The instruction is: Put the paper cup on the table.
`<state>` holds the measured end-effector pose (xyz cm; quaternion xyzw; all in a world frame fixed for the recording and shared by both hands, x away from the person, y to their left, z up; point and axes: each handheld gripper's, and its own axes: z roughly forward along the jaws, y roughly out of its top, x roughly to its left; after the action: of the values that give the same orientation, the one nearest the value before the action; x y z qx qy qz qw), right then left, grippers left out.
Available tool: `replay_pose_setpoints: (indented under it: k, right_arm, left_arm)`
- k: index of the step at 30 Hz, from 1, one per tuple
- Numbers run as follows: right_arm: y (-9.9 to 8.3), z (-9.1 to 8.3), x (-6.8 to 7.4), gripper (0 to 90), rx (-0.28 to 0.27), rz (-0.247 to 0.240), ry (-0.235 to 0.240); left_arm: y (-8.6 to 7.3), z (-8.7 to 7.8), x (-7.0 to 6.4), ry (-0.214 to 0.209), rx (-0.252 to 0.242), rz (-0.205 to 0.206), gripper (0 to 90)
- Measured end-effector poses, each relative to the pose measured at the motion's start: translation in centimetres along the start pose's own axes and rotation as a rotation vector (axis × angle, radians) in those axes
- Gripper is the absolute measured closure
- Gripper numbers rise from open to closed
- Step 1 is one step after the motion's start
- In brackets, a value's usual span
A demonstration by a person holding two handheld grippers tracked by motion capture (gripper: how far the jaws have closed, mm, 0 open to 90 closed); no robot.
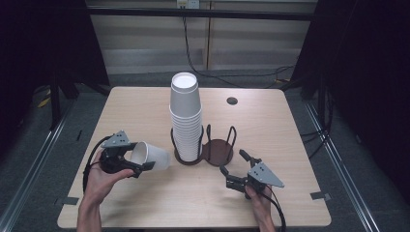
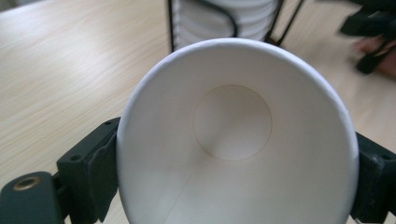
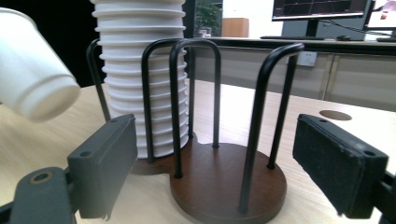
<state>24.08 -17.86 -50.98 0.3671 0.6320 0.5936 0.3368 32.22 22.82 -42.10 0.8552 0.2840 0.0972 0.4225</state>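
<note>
A white paper cup (image 1: 153, 155) lies on its side in my left gripper (image 1: 138, 159), which is shut on it near the rim; its open mouth (image 2: 236, 135) faces the left gripper view's camera. The same cup (image 3: 30, 70) hangs at the upper left of the right gripper view. A tall stack of white cups (image 1: 185, 116) stands upside down in the left bay of a dark wooden two-bay holder (image 1: 217, 151) with black wire loops. My right gripper (image 1: 233, 165) is open, low over the table, pointing at the holder's right bay (image 3: 224, 182), which holds no cup.
The light wooden table (image 1: 145, 111) has a round cable hole (image 1: 232, 101) at the back right. Black cables run on the floor behind. The person's hands (image 1: 99, 181) come in from the front edge.
</note>
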Motion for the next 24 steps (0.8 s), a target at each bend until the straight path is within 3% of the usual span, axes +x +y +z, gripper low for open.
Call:
replay_pose_setpoints:
  k: [4,8,11,17,21,24]
  right_arm:
    - [-0.2,-0.3,-0.4,13.2,-0.043,0.052,0.012]
    - [-0.2,-0.4,-0.1,13.3,-0.053,0.022,0.008]
    - [-0.3,-0.6,-0.1,13.2,-0.062,0.015,0.013]
    - [-0.3,-0.6,-0.1,14.5,-0.060,0.018,0.014]
    - [-0.3,-0.6,-0.1,14.4,-0.061,0.017,0.015]
    - [-0.3,-0.6,-0.1,14.4,-0.061,0.017,0.012]
  left_arm:
    - [0.7,0.1,0.8,0.003,0.016,-0.006,9.6]
    - [1.8,0.5,1.1,0.084,0.097,-0.005,9.3]
    - [2.4,0.3,1.3,0.056,0.091,-0.009,9.2]
    - [3.2,0.8,1.9,0.135,0.192,0.019,8.9]
    - [3.3,1.3,2.3,0.125,0.227,0.026,8.9]
    - [3.6,1.6,2.5,0.163,0.288,0.041,8.8]
